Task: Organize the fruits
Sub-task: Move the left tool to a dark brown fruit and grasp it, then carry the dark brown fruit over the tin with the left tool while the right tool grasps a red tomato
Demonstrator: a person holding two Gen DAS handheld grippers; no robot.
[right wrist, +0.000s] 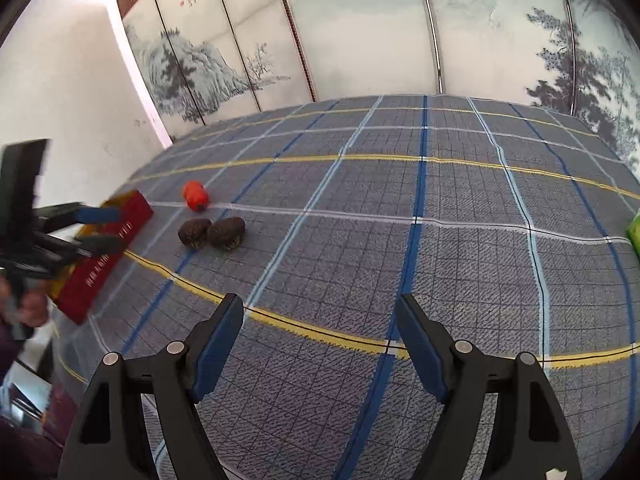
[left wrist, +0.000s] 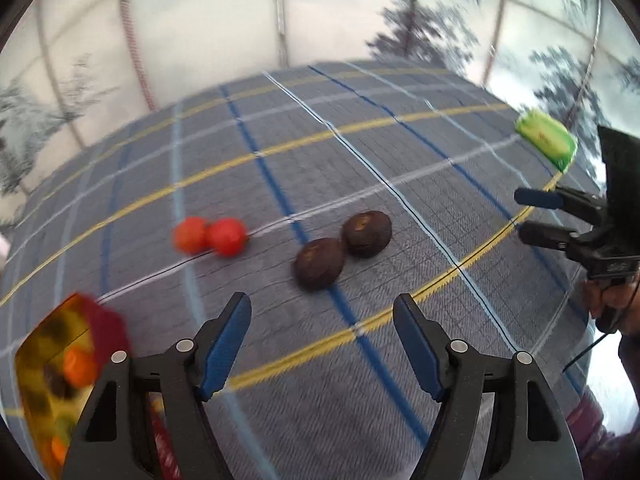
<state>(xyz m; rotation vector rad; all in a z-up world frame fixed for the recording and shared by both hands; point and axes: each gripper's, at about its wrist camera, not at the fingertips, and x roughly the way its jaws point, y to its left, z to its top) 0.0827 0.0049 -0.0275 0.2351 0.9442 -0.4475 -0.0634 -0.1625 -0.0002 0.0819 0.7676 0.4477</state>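
Note:
Two red-orange fruits point(left wrist: 210, 236) lie side by side on the plaid tablecloth point(left wrist: 360, 152); in the right wrist view they overlap as one red shape point(right wrist: 196, 196). Two dark brown fruits point(left wrist: 342, 248) lie touching to their right, also in the right wrist view point(right wrist: 212, 233). My left gripper point(left wrist: 322, 344) is open and empty, a short way in front of the brown fruits. My right gripper point(right wrist: 320, 346) is open and empty over bare cloth; it also shows in the left wrist view point(left wrist: 534, 216) at the right edge.
A red and gold box point(right wrist: 108, 252) with small fruits inside point(left wrist: 60, 364) stands at the table's left edge. A green box point(left wrist: 546, 144) sits at the far right, also in the right wrist view point(right wrist: 634, 232). A painted folding screen point(right wrist: 360, 28) stands behind the table.

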